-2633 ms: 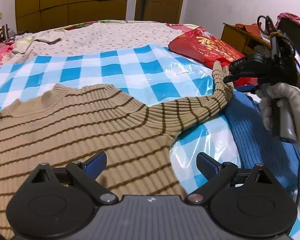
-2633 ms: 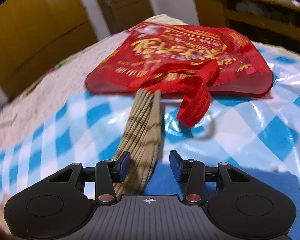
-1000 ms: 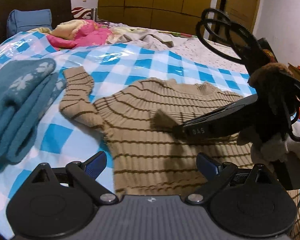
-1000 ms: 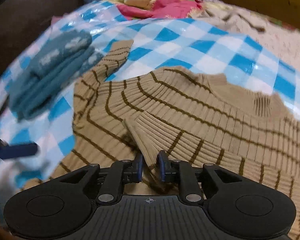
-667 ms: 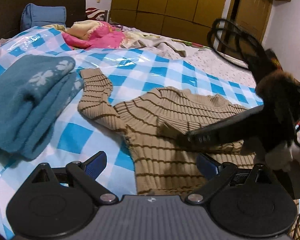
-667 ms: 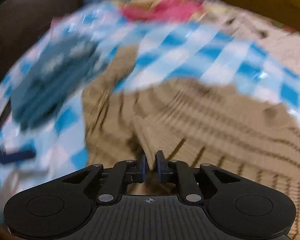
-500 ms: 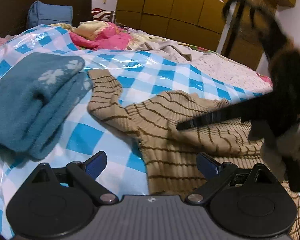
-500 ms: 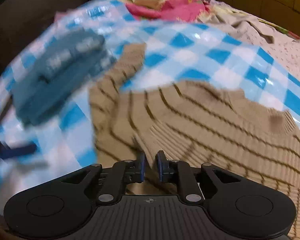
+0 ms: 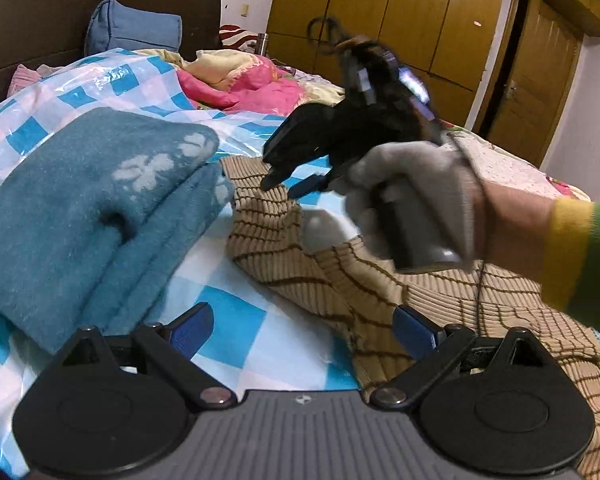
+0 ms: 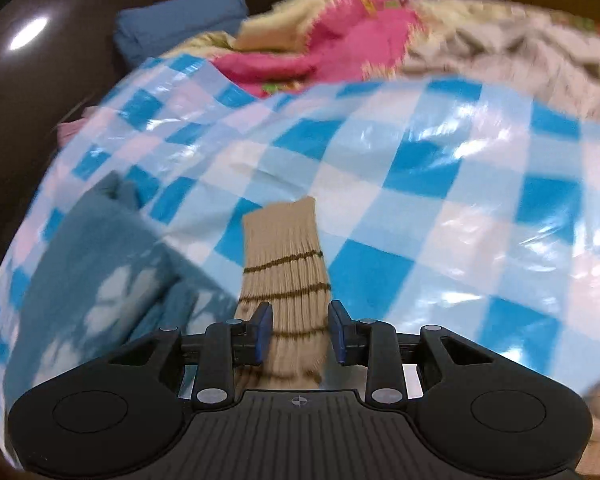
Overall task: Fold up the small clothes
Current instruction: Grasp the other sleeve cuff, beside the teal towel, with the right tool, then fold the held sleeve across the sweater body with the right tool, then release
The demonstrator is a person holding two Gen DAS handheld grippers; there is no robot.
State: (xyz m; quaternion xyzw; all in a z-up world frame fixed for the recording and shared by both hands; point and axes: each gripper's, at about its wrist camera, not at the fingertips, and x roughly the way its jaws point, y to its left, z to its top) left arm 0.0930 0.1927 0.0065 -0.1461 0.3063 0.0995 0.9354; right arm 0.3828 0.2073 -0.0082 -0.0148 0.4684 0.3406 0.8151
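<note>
A tan sweater with thin brown stripes (image 9: 400, 296) lies on the blue-and-white checked plastic sheet (image 9: 236, 332). Its left sleeve (image 9: 260, 216) runs up toward the folded teal blanket. My left gripper (image 9: 302, 326) is open and empty, low over the sheet beside the sweater's left edge. My right gripper (image 9: 288, 184), held in a gloved hand, reaches over the sleeve's cuff end. In the right wrist view the right gripper (image 10: 300, 330) is open, with the striped sleeve (image 10: 286, 264) lying between its fingers, which stand apart from the cloth.
A folded teal blanket with white flowers (image 9: 80, 208) lies left of the sleeve and also shows in the right wrist view (image 10: 96, 280). Pink and yellow bedding (image 9: 240, 80) and a blue pillow (image 9: 136, 28) lie behind. A dark headboard (image 9: 60, 8) and wooden wardrobes (image 9: 400, 12) stand beyond.
My right gripper let go of the folded-in right sleeve, opened, and swung left across the sweater to the left sleeve's cuff. My left gripper moved left and stayed open.
</note>
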